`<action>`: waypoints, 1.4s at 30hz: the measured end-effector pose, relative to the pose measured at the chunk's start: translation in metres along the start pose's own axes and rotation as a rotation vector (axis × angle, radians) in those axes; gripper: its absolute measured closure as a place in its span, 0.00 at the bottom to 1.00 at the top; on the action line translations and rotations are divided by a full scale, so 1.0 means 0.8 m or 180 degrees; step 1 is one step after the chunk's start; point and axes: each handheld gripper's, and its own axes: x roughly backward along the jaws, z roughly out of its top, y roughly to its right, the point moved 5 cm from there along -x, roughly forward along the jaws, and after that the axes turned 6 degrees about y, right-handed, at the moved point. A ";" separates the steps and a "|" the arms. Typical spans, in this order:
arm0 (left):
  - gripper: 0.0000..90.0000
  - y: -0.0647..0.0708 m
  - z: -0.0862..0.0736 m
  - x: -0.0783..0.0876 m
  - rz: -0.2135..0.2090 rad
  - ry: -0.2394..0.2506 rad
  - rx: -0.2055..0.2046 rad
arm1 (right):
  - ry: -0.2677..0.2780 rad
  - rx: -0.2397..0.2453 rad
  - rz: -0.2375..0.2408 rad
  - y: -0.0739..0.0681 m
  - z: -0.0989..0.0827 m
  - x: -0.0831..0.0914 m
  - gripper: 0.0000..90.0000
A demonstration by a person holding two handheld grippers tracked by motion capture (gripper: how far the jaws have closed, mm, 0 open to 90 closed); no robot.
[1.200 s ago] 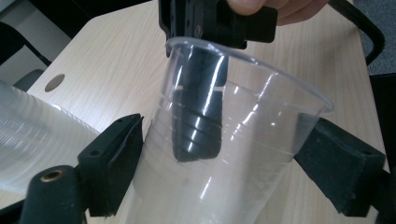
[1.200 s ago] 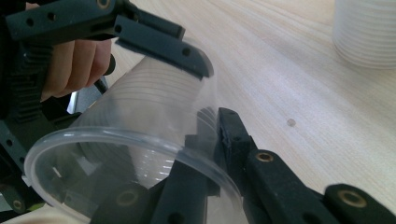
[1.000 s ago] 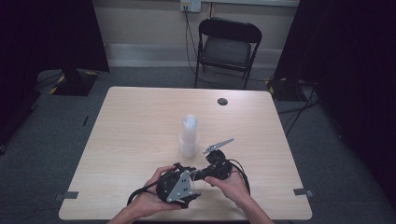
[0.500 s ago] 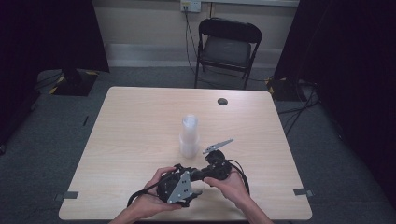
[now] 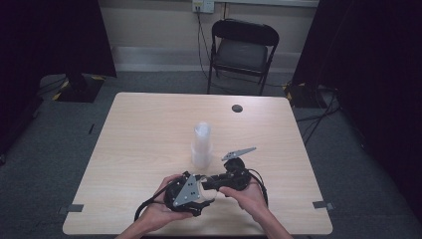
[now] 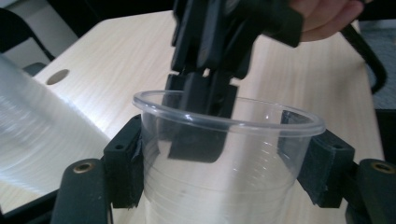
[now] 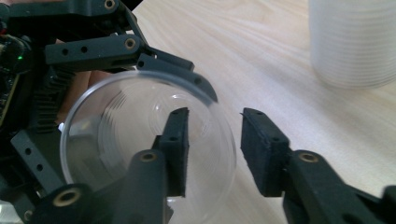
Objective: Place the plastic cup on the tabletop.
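While left tongs (image 6: pixel 224 154) clamp clear cup (image 6: pixel 224 158), right tongs' (image 7: pixel 212 149) pad inside.

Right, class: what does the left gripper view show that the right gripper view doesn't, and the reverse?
Left gripper view: a round hole, and the clear cup seen side-on. Right gripper view: a look into the cup's mouth. Both: the left gripper, jaws just closed on the cup; the right gripper, jaws just opening astride its wall; the cup stack; the table.
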 end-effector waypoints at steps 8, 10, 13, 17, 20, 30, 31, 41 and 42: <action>0.32 -0.015 -0.011 0.003 0.0146 0.0063 0.0196 | 0.0170 0.0011 -0.0068 0.004 0.006 0.009 0.64; 0.32 -0.018 -0.012 0.004 0.0167 0.0047 0.0191 | 0.0231 0.0019 -0.0068 0.004 0.008 0.011 0.63; 0.32 -0.028 -0.016 0.007 0.0224 0.0092 0.0310 | 0.0352 0.0051 -0.0060 0.005 0.013 0.015 0.63; 0.32 -0.036 -0.018 0.010 0.0274 0.0130 0.0456 | 0.0491 0.0068 -0.0027 0.006 0.019 0.022 0.62; 0.32 -0.040 -0.019 0.012 0.0310 0.0146 0.0478 | 0.0589 0.0071 -0.0025 0.009 0.021 0.028 0.61; 0.32 -0.056 -0.025 0.027 0.0464 0.0217 0.0707 | 0.0770 0.0097 -0.0153 0.020 0.026 0.047 0.57; 0.32 -0.059 -0.026 0.030 0.0485 0.0233 0.0728 | 0.0783 0.0104 -0.0179 0.021 0.026 0.049 0.57; 0.32 -0.079 -0.027 0.048 0.0635 0.0350 0.0920 | 0.0807 0.0262 -0.0391 0.024 0.023 0.060 0.55; 0.32 -0.081 -0.026 0.051 0.0649 0.0362 0.0938 | 0.0815 0.0263 -0.0399 0.023 0.023 0.060 0.55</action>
